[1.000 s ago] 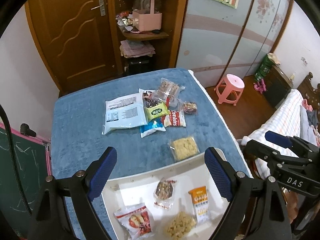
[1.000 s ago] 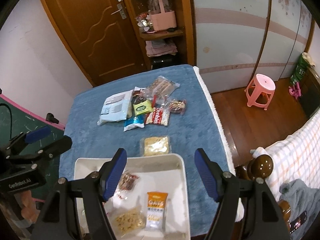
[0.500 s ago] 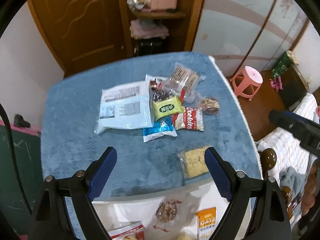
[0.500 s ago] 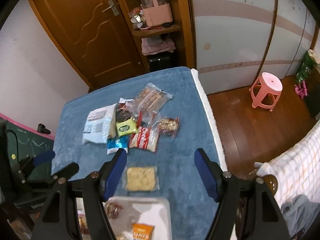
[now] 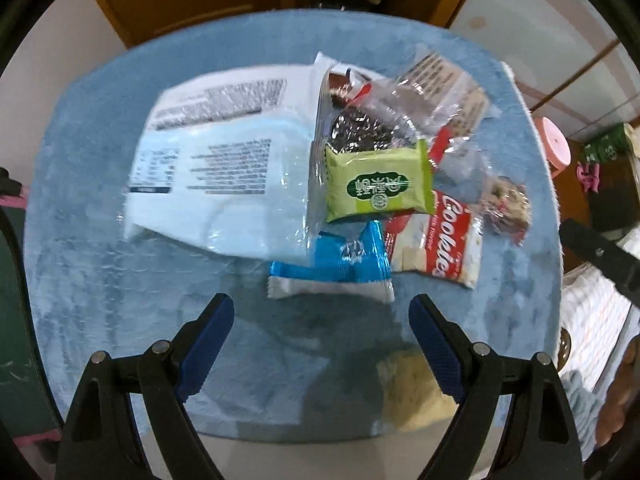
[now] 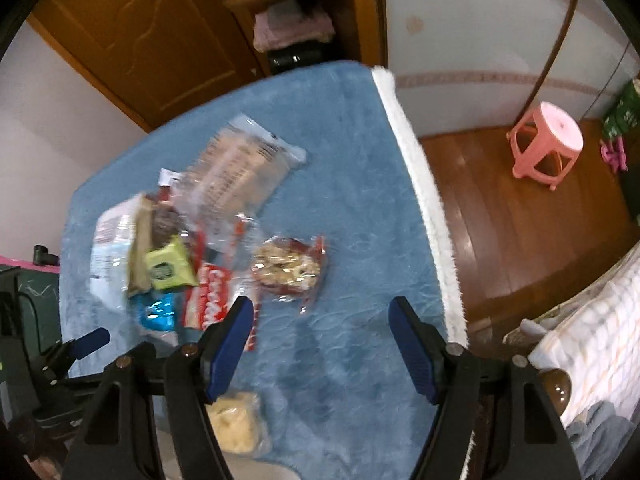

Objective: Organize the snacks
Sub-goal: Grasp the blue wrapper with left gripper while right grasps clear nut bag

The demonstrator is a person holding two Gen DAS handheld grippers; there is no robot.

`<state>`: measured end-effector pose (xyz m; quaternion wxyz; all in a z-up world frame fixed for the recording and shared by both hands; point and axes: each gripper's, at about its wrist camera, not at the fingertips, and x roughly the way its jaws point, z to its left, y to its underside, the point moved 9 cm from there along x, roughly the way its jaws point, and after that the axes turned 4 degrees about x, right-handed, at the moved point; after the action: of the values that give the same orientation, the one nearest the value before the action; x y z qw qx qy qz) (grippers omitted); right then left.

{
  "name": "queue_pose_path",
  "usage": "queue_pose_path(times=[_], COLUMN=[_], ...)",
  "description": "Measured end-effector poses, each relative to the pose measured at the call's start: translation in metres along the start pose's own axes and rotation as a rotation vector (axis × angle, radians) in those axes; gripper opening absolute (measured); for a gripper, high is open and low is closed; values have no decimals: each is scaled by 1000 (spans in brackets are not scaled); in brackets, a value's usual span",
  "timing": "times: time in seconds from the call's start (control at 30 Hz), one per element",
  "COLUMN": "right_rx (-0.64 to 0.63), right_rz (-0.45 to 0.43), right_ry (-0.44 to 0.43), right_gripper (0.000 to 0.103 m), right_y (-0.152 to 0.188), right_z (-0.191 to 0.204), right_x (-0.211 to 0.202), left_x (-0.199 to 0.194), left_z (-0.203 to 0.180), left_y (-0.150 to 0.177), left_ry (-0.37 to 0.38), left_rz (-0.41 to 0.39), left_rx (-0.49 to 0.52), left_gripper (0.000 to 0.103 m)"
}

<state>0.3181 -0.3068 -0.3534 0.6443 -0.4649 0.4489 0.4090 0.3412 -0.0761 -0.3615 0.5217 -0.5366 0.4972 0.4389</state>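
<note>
Both claws stand spread over the blue cloth point(image 5: 100, 280), nothing between the pads. Left gripper point(image 5: 322, 320) hangs just short of the blue packet point(image 5: 332, 268) at the near edge of the snack pile. Right gripper point(image 6: 322, 332) hangs near the nut pack point(image 6: 290, 270). A cracker pack point(image 6: 236, 424) lies beside the pile.

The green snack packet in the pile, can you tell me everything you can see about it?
The green snack packet is a small, puffy pillow-shaped pack of shiny yellow-green wrapper with crimped ends and a dark green label in white characters. It looks sealed and lies flat, face up, on the pile on the blue cloth. It rests partly on a shiny dark packet, with its lower edge over the red cookies pack. No claw touches it.
</note>
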Motion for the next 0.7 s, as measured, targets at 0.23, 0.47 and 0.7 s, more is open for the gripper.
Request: queue_pose_path(times=[0.23, 0.47, 0.7], right_rx=[52, 47, 11], right_rz=[53, 76, 72], right_ry=[-94, -99, -120], right_gripper=[71, 71, 52], right_y=[-8, -17, -14], right_z=[6, 15, 20], right_x=[32, 56, 60], left_x=[22, 43, 51], left_z=[4, 5, -3], left_y=[-9, -14, -13], left_ry=[-30, -20, -20], left_rz=[19, 42, 54], left_rx=[-35, -74, -66], left_gripper=[89, 89, 76])
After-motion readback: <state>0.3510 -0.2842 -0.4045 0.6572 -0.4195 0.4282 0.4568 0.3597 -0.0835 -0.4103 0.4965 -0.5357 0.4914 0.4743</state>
